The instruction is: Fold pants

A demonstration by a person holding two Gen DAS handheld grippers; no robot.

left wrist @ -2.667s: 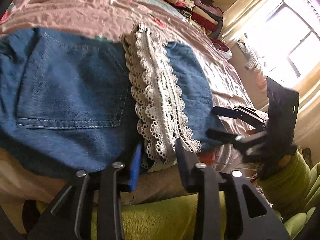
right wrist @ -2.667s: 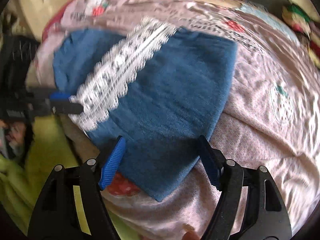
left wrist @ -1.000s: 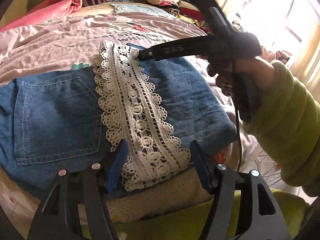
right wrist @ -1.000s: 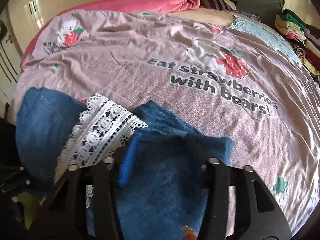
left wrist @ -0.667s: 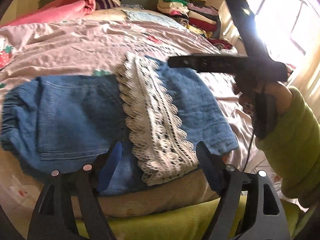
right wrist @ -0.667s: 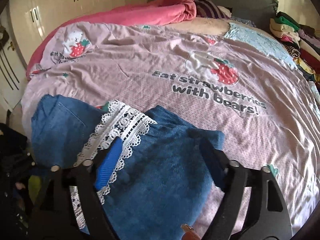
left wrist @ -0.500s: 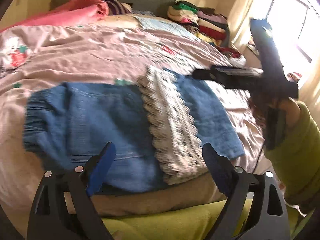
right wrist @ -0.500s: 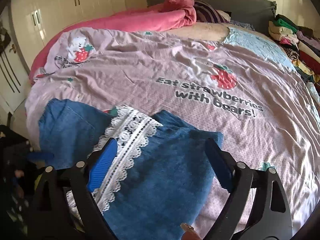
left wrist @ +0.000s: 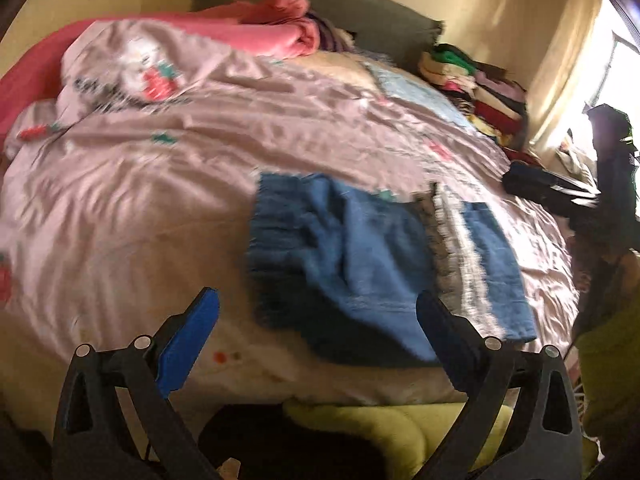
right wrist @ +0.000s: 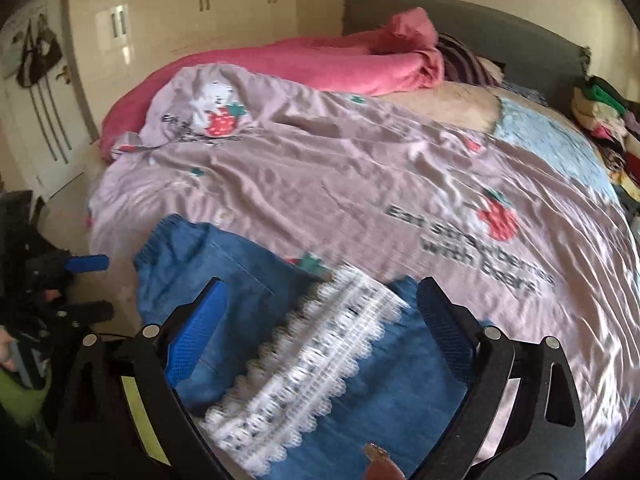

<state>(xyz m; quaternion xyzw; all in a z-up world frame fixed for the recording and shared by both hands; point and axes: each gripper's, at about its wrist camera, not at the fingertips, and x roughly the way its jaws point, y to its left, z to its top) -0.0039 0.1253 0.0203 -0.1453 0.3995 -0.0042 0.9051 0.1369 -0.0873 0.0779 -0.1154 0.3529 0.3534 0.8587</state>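
Note:
The blue denim pants [left wrist: 360, 264] lie folded on the pink bedspread near the bed's front edge, a white lace hem band [left wrist: 460, 248] laid across them. They also show in the right wrist view [right wrist: 256, 312], with the lace band [right wrist: 308, 364] running diagonally. My left gripper [left wrist: 318, 328] is open and empty, held back above the bed's edge, left of the pants. My right gripper [right wrist: 322, 316] is open and empty, raised above the pants. The right gripper also shows at the right edge of the left wrist view [left wrist: 560, 196]. Both views are blurred.
The pink bedspread [right wrist: 360, 184] with strawberry print covers the bed. A rolled pink blanket [right wrist: 320, 64] lies at the headboard. A stack of folded clothes [left wrist: 472, 80] sits at the bed's far right. White wardrobes [right wrist: 180, 20] stand at the back left.
Both grippers have let go of the pants, opened wide and pulled back and up. The left view has swung left; the folded pants stay on the bed.

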